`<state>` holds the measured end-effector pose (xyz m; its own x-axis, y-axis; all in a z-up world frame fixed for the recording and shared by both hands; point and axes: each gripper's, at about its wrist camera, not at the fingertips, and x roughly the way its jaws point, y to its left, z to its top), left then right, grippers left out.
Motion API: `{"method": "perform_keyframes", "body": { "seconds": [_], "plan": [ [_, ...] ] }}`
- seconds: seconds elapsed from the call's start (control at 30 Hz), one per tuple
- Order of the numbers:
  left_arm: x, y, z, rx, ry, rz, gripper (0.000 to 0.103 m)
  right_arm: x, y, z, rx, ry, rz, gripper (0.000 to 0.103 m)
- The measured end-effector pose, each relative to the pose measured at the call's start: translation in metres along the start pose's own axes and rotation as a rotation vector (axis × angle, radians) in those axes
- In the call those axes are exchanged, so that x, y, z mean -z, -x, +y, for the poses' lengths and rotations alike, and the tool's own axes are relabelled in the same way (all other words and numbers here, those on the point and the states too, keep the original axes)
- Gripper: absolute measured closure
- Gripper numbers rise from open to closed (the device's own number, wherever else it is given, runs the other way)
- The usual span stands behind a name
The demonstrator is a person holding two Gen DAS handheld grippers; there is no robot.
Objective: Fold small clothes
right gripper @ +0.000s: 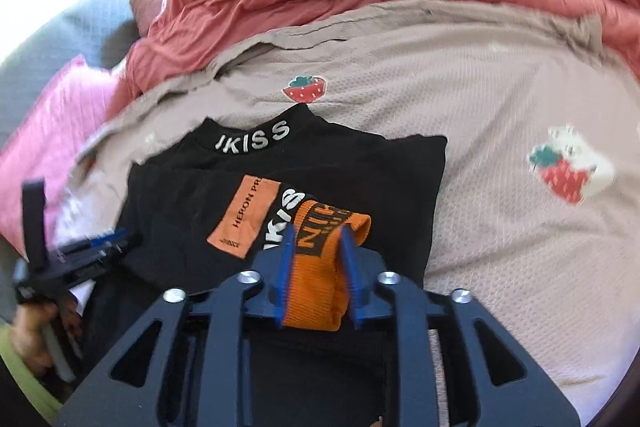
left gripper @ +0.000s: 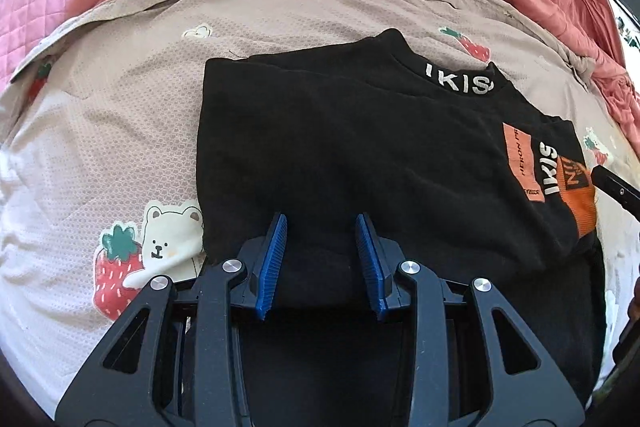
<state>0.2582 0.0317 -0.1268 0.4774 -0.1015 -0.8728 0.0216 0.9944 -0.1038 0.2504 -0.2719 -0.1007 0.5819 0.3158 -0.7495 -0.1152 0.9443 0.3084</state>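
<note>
Orange cuff (right gripper: pixel 320 279) clamped in right claw (right gripper: pixel 318 239) — left claw (left gripper: pixel 321 223) spread apart over black top (left gripper: pixel 340 147).

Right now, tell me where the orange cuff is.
In the right wrist view the orange cuff sits between the right gripper fingers, on the black shirt beside the orange patch.

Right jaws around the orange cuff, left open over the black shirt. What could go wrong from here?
1. The right gripper jaws flank only the orange cuff; pulling may drag the sleeve and undo the black shirt fold.
2. The left gripper is open, pinning nothing, so the shirt could slide on the strawberry sheet.
</note>
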Motion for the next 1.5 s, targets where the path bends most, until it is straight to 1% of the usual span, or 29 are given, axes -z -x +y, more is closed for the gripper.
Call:
{"method": "perform_keyframes", "body": {
  "seconds": [0.03, 0.1, 0.13, 0.2, 0.23, 0.27, 0.3, 0.33, 0.37, 0.4, 0.47, 0.53, 0.63, 0.73, 0.77, 0.83, 0.9, 0.97, 1.03, 1.1, 1.13, 1.17, 1.23, 1.27, 1.33, 1.43, 1.5],
  "plan": [
    [0.000, 0.000, 0.000, -0.001, 0.000, 0.000, 0.075, 0.000, -0.002, -0.003, -0.007, -0.018, -0.002, 0.069],
    [0.001, 0.000, -0.003, -0.006, -0.007, -0.004, 0.075, 0.002, -0.007, -0.005, 0.008, -0.026, 0.009, 0.061],
    [0.001, 0.000, -0.003, -0.007, -0.008, -0.006, 0.075, 0.004, -0.012, -0.005, 0.026, -0.026, 0.023, 0.059],
    [0.000, 0.000, -0.003, -0.005, -0.005, -0.007, 0.075, 0.007, -0.020, -0.006, 0.032, -0.023, 0.042, 0.059],
    [0.000, -0.001, -0.003, -0.004, -0.003, -0.006, 0.075, 0.010, -0.026, -0.004, 0.030, -0.013, 0.056, 0.061],
    [0.000, -0.001, -0.003, -0.004, -0.003, -0.006, 0.075, 0.012, -0.030, -0.003, 0.020, -0.003, 0.065, 0.081],
    [0.000, -0.001, -0.003, -0.005, -0.004, -0.006, 0.075, 0.014, -0.032, -0.001, 0.018, 0.008, 0.068, 0.090],
    [0.000, -0.001, -0.002, -0.004, -0.005, -0.007, 0.075, 0.015, -0.032, 0.002, 0.030, 0.023, 0.063, 0.091],
    [0.000, -0.001, -0.002, -0.003, -0.004, -0.008, 0.075, 0.014, -0.029, 0.006, 0.042, 0.049, 0.041, 0.096],
    [0.001, -0.001, -0.002, -0.002, -0.004, -0.009, 0.074, 0.013, -0.024, 0.009, 0.051, 0.068, 0.017, 0.098],
    [0.001, -0.001, -0.002, -0.001, -0.003, -0.012, 0.074, 0.006, -0.013, 0.015, 0.082, 0.104, -0.038, 0.098],
    [0.002, -0.002, -0.002, -0.004, -0.004, -0.014, 0.074, 0.002, -0.012, 0.015, 0.109, 0.117, -0.045, 0.098],
    [0.002, -0.003, -0.002, -0.010, -0.012, -0.015, 0.074, 0.010, -0.030, 0.005, 0.168, 0.104, 0.039, 0.097],
    [0.001, -0.003, -0.002, -0.006, -0.010, -0.013, 0.073, 0.015, -0.037, 0.001, 0.191, 0.092, 0.054, 0.091],
    [0.001, -0.003, -0.001, -0.004, -0.010, -0.012, 0.073, 0.014, -0.035, 0.001, 0.208, 0.094, 0.049, 0.086],
    [0.000, -0.003, 0.000, 0.003, -0.010, -0.012, 0.073, 0.012, -0.028, 0.001, 0.224, 0.099, 0.036, 0.086],
    [0.000, 0.002, 0.001, 0.013, -0.009, -0.023, 0.073, 0.008, -0.016, -0.001, 0.222, 0.087, 0.004, 0.083],
    [0.001, 0.013, 0.000, 0.019, -0.005, -0.046, 0.068, 0.004, -0.005, 0.004, 0.212, 0.100, -0.029, 0.083],
    [0.003, 0.023, -0.004, 0.023, -0.013, -0.072, 0.067, 0.000, 0.004, 0.015, 0.186, 0.131, -0.062, 0.080],
    [0.005, 0.029, -0.012, 0.013, -0.036, -0.090, 0.066, 0.000, 0.006, 0.027, 0.153, 0.158, -0.070, 0.074],
    [0.006, 0.030, -0.016, 0.011, -0.046, -0.088, 0.063, 0.001, 0.005, 0.032, 0.134, 0.173, -0.066, 0.073],
    [0.007, 0.030, -0.019, 0.013, -0.054, -0.082, 0.062, 0.004, 0.002, 0.040, 0.114, 0.196, -0.055, 0.071],
    [0.010, 0.025, -0.025, 0.009, -0.071, -0.052, 0.058, 0.008, -0.002, 0.050, 0.097, 0.226, -0.037, 0.070],
    [0.011, 0.020, -0.027, -0.010, -0.079, -0.026, 0.057, 0.011, -0.007, 0.054, 0.093, 0.242, -0.020, 0.070],
    [0.015, 0.014, -0.027, -0.019, -0.085, -0.007, 0.057, 0.016, -0.016, 0.059, 0.082, 0.258, 0.017, 0.066],
    [0.016, 0.013, -0.026, -0.018, -0.089, -0.008, 0.057, 0.022, -0.026, 0.058, 0.103, 0.265, 0.063, 0.065],
    [0.017, 0.013, -0.024, -0.008, -0.084, -0.007, 0.057, 0.025, -0.033, 0.051, 0.143, 0.253, 0.106, 0.062]
  ]
}}
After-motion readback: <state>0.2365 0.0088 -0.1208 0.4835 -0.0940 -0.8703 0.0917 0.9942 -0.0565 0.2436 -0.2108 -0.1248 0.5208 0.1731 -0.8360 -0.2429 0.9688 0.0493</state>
